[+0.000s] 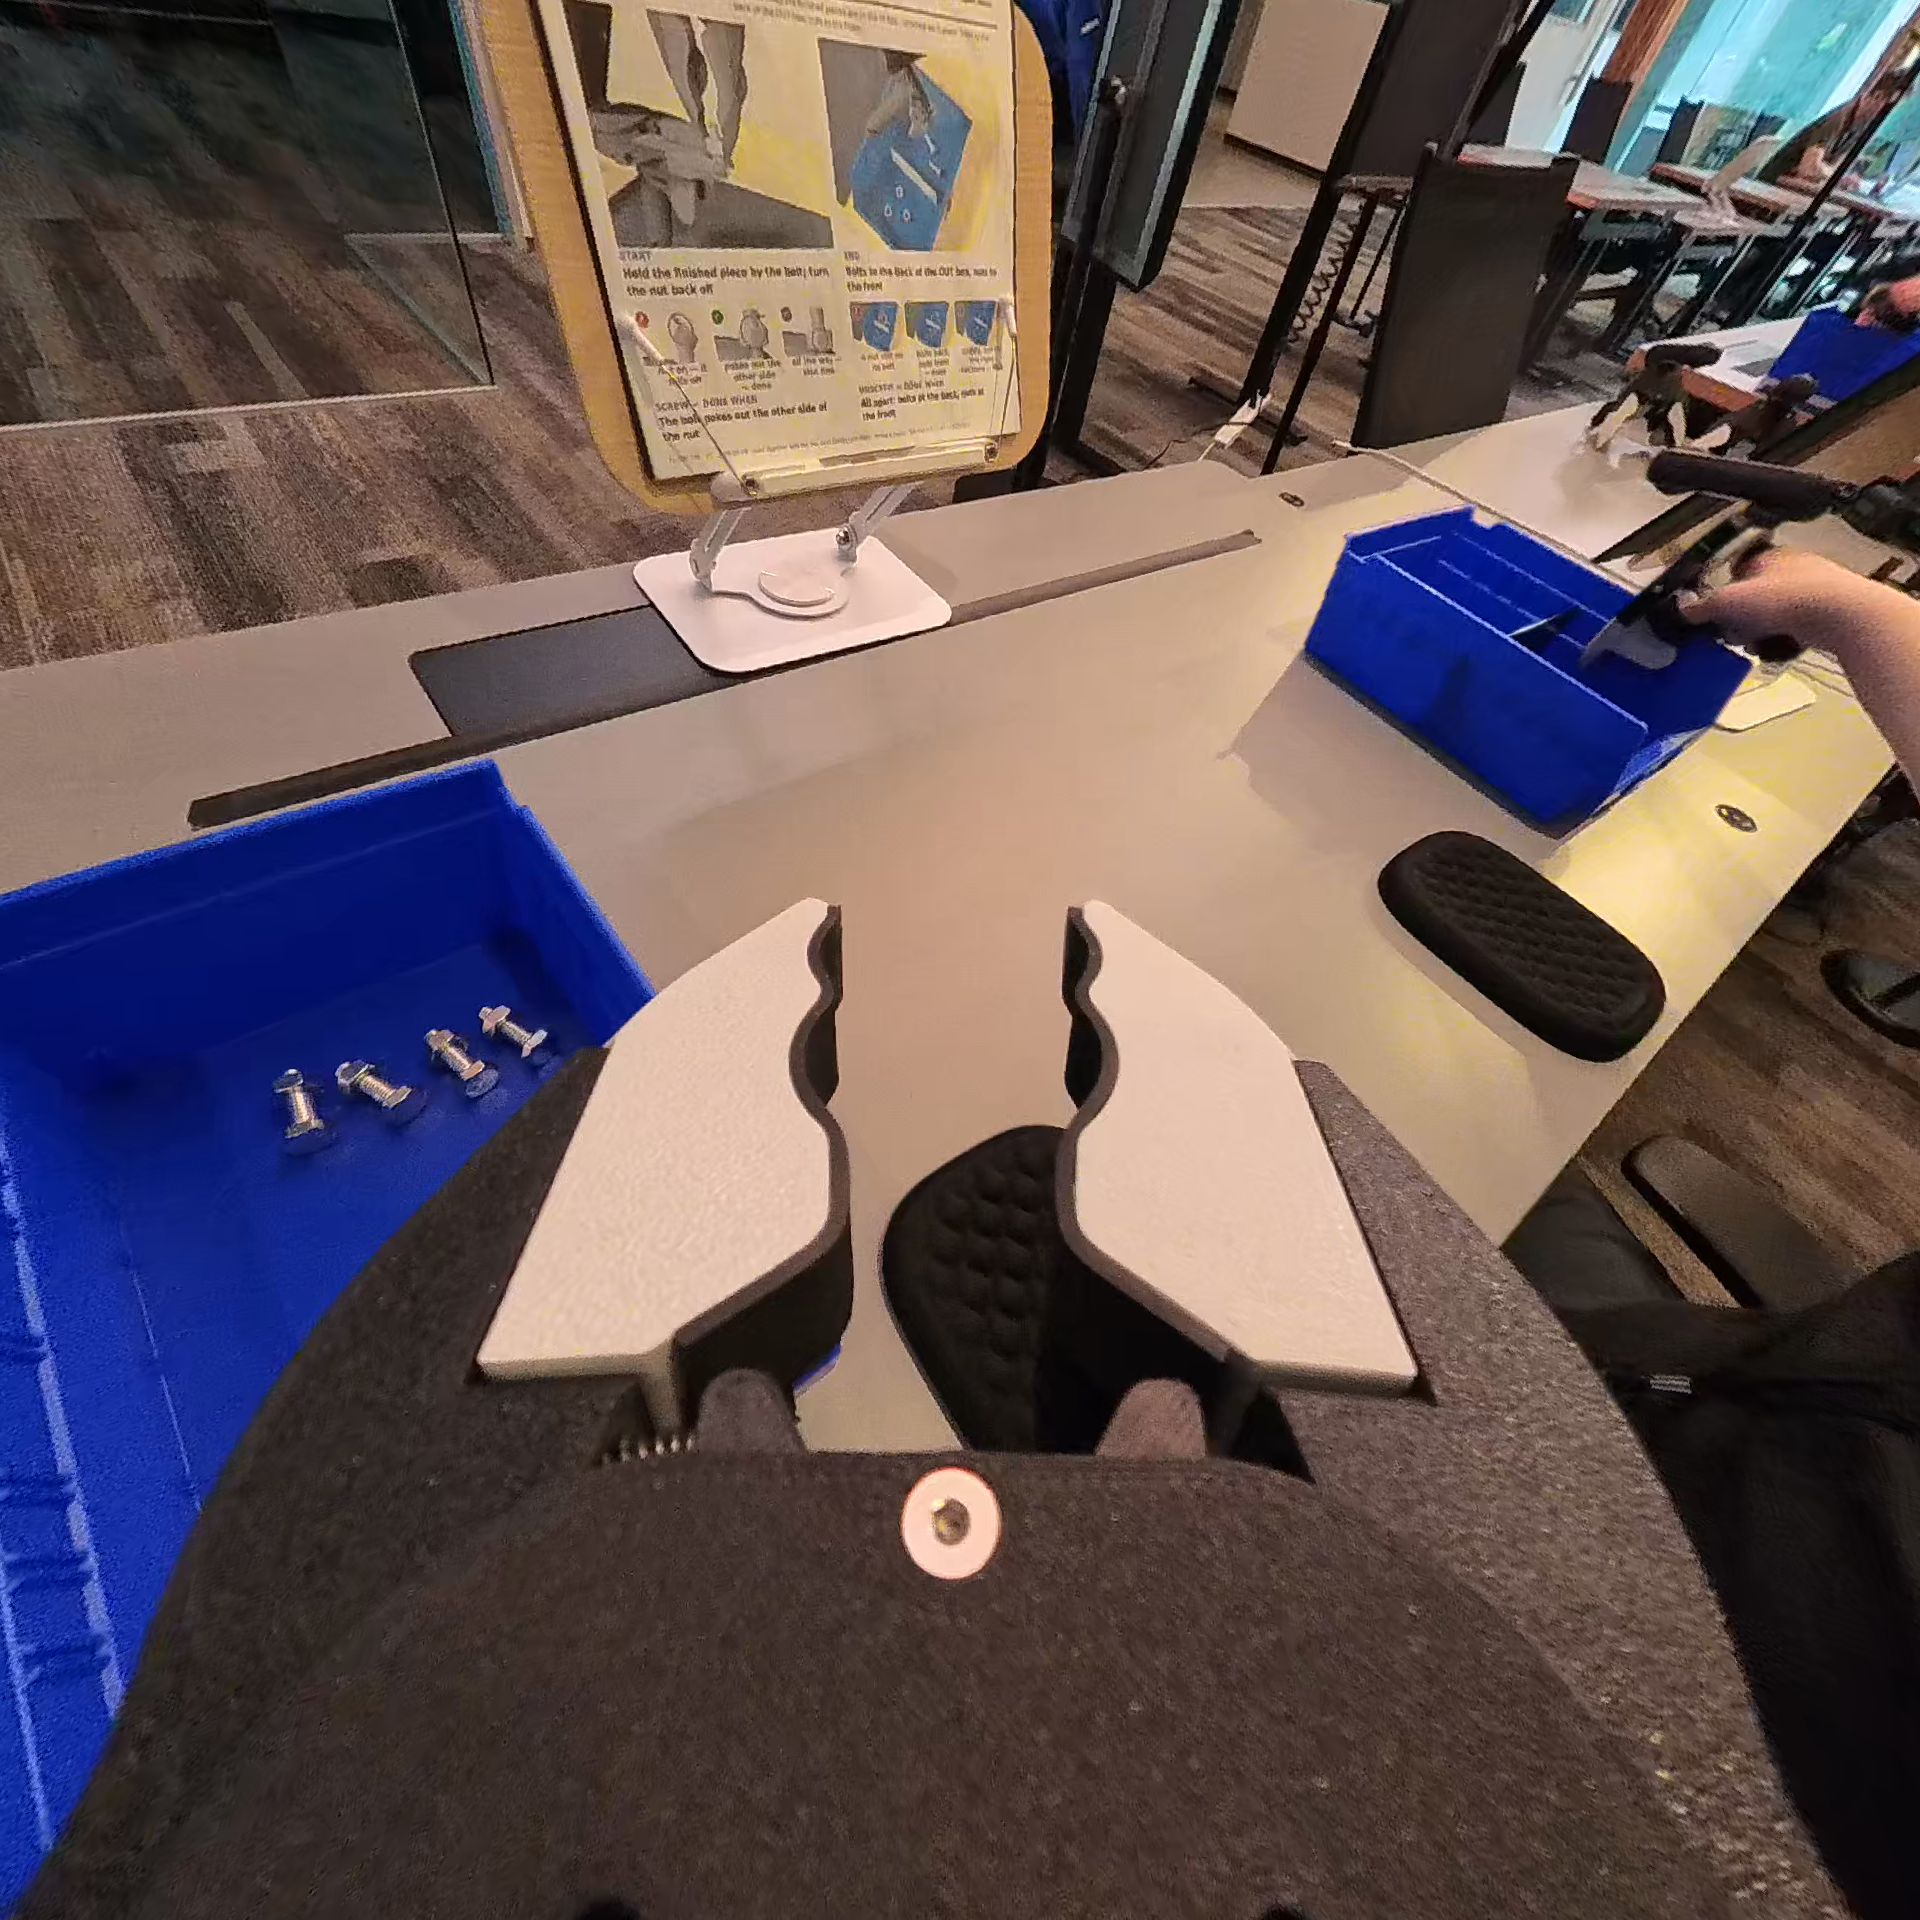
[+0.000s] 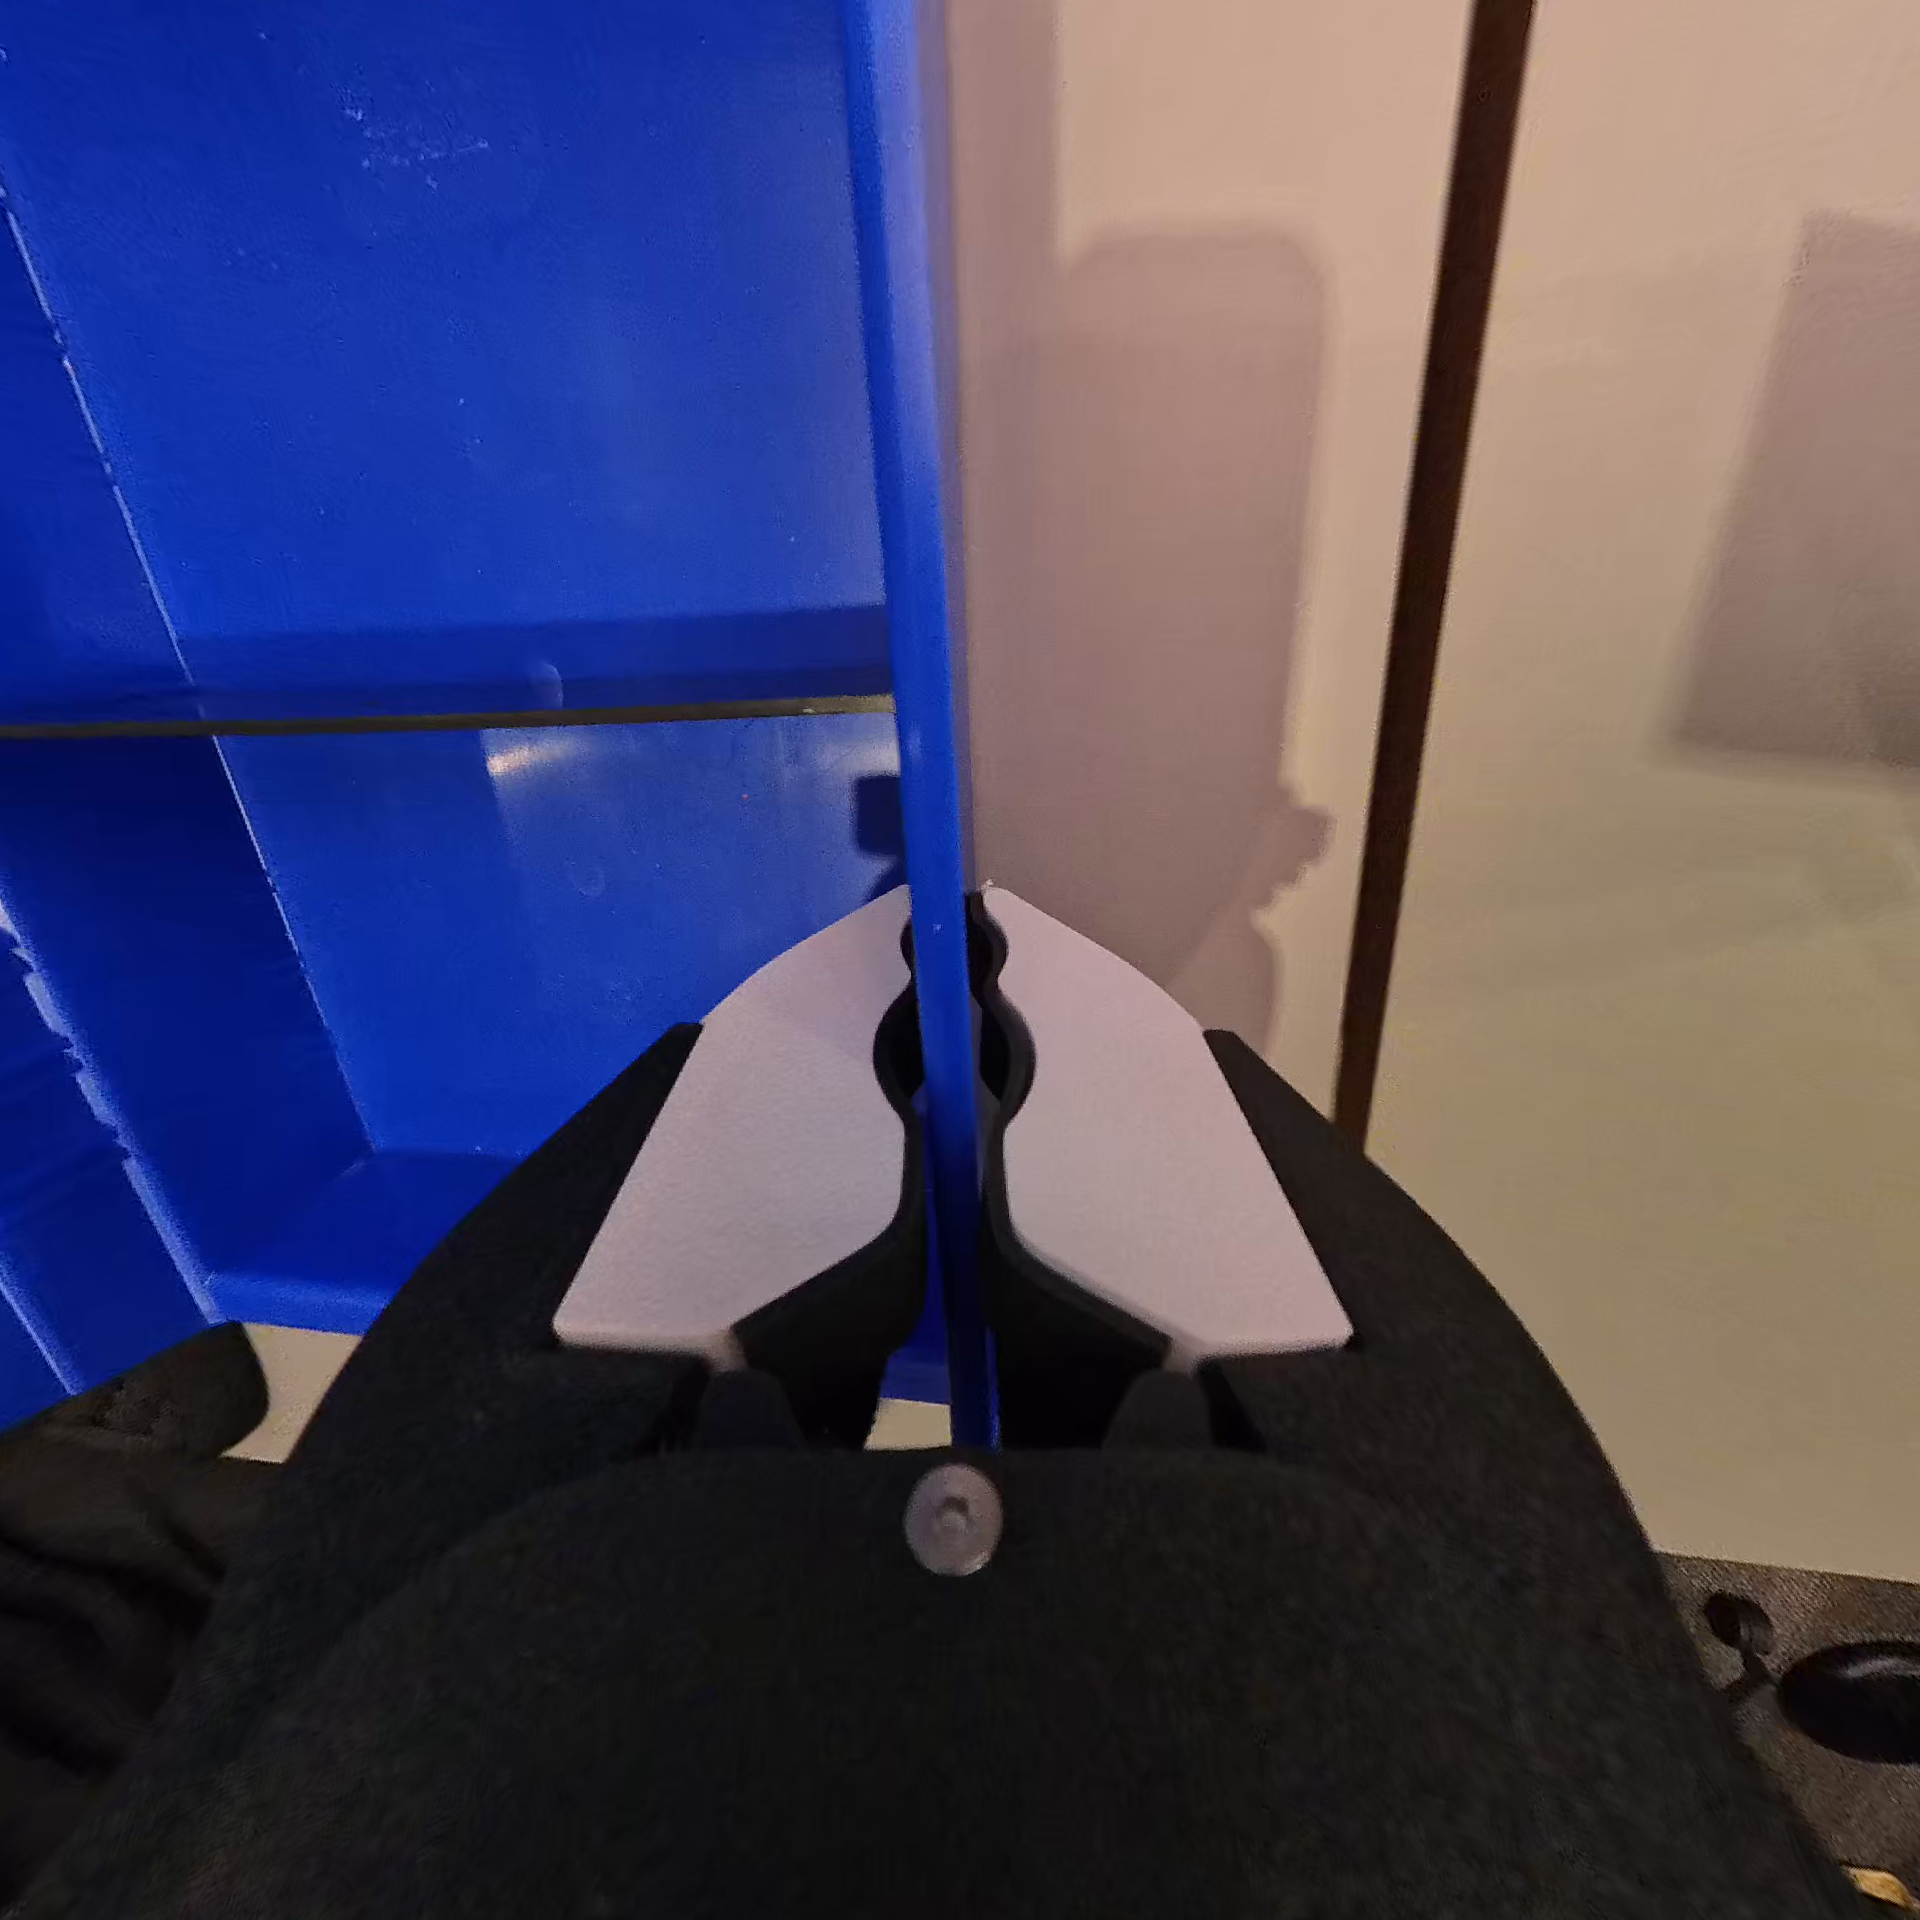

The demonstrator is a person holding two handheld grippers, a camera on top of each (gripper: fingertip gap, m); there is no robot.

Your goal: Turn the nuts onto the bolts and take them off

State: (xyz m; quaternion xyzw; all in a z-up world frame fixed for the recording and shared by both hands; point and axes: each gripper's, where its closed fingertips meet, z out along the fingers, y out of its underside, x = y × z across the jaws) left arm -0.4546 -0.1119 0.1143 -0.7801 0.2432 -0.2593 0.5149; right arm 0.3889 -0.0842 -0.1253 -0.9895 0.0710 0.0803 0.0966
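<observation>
Bolts (image 1: 405,1081), four, each with a nut on it, lie in a row on the floor of the near blue bin (image 1: 260,1195) at the tabletop's (image 1: 1039,790) left edge. Left tool (image 1: 951,925) hovers just right of that bin, fingers spread, nothing between them, above a black pad (image 1: 977,1278). Right tool (image 2: 943,904) is clamped onto the rim wall of the far divided blue bin (image 2: 416,416); a hand (image 1: 1808,613) grips it. Instruction board (image 1: 800,229) stands on a white stand behind.
</observation>
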